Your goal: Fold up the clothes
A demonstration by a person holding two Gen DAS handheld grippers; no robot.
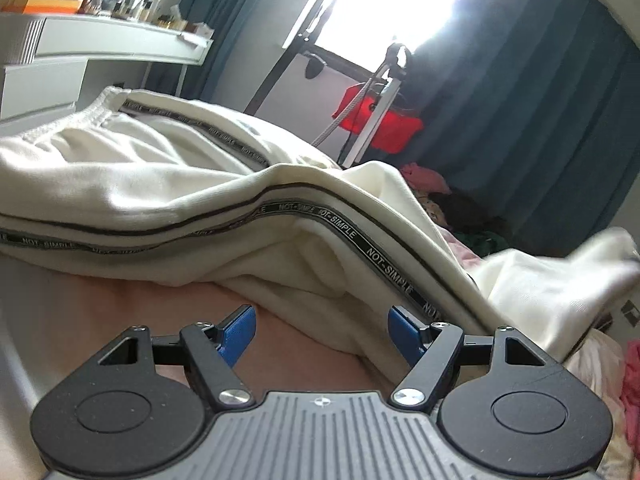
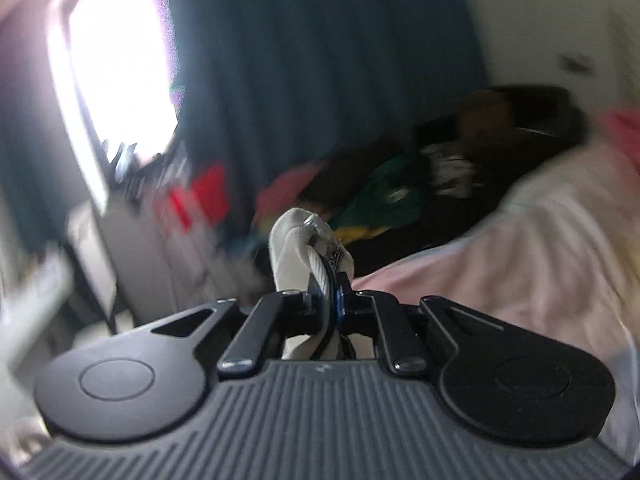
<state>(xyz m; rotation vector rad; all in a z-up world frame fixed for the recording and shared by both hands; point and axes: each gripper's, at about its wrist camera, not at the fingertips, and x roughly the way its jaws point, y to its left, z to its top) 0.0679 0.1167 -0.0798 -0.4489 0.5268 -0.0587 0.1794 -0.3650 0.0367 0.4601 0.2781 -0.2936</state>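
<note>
Cream trousers (image 1: 168,184) with a black "NOT-SIMPLE" side tape lie bunched on the pink bed sheet (image 1: 120,312) in the left wrist view, waistband at the far left. My left gripper (image 1: 322,330) is open and empty, low over the sheet just in front of the cloth's near edge. One part of the trousers is lifted at the right and blurred (image 1: 560,280). In the right wrist view, my right gripper (image 2: 330,300) is shut on a fold of the cream trousers (image 2: 292,240) with the tape edge showing. That view is motion-blurred.
A pile of dark, green and pink clothes (image 2: 400,184) lies further up the bed. A white dresser (image 1: 100,44) with bottles stands at the left. A red bag (image 1: 380,120) on a stand, dark curtains (image 1: 520,100) and a bright window lie beyond.
</note>
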